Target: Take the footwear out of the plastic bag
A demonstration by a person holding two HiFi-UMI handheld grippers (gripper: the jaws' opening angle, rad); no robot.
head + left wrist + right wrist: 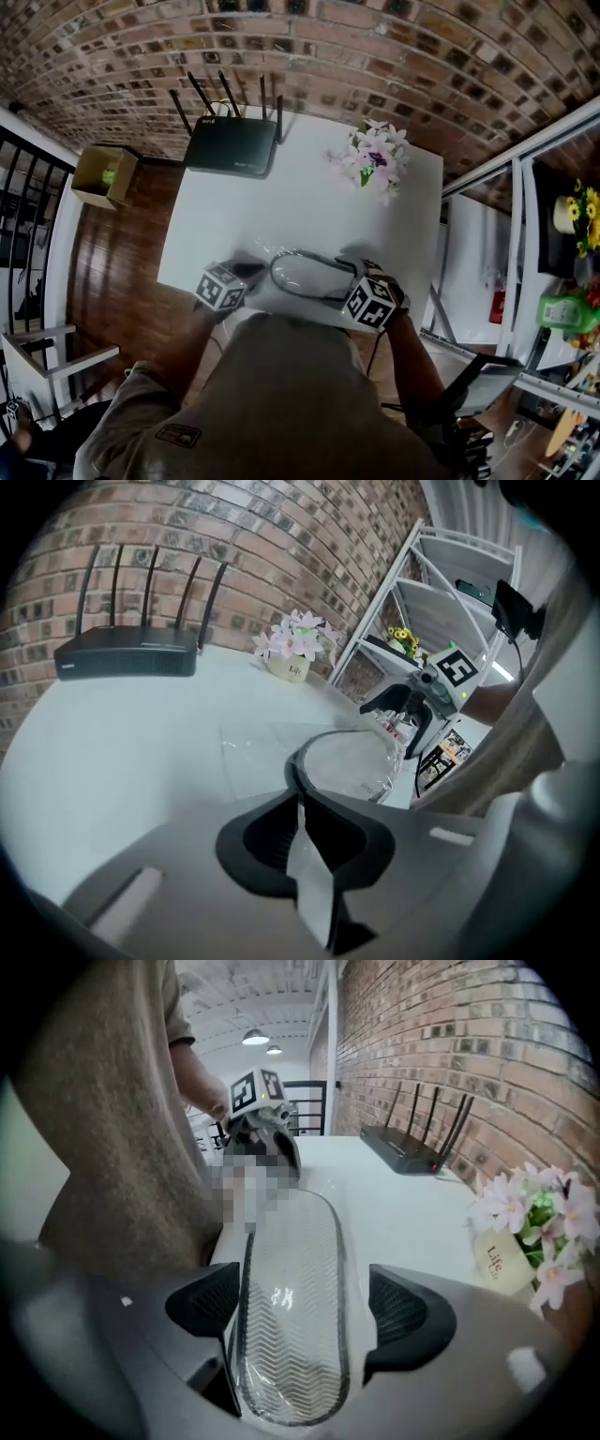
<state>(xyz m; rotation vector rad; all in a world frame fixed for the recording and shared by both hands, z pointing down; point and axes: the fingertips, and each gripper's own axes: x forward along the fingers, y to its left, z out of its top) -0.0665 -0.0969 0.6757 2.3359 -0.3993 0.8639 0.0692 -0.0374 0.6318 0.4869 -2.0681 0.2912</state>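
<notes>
pinching clear bag (312, 874): left gripper (302, 841); chevron-ribbed slipper (291, 1260) between right gripper's (305, 1309) parted jaws

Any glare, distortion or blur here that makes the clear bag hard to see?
Head view: fisheye bows the brick wall; the table is washed out. Left gripper view: dark corners, the plastic bag shows only as faint glints. Right gripper view: glare spot on the bagged footwear.

The shoe (286, 1316) is white with a dark rim, its zigzag-lined side up. It lies flat inside a clear, crinkly plastic bag (253, 747) on the white tabletop (309, 197), near the front edge. The left claw (300, 841) pinches the bag's edge. The shoe's end sits between the right claw's (309, 1302) jaws.
</notes>
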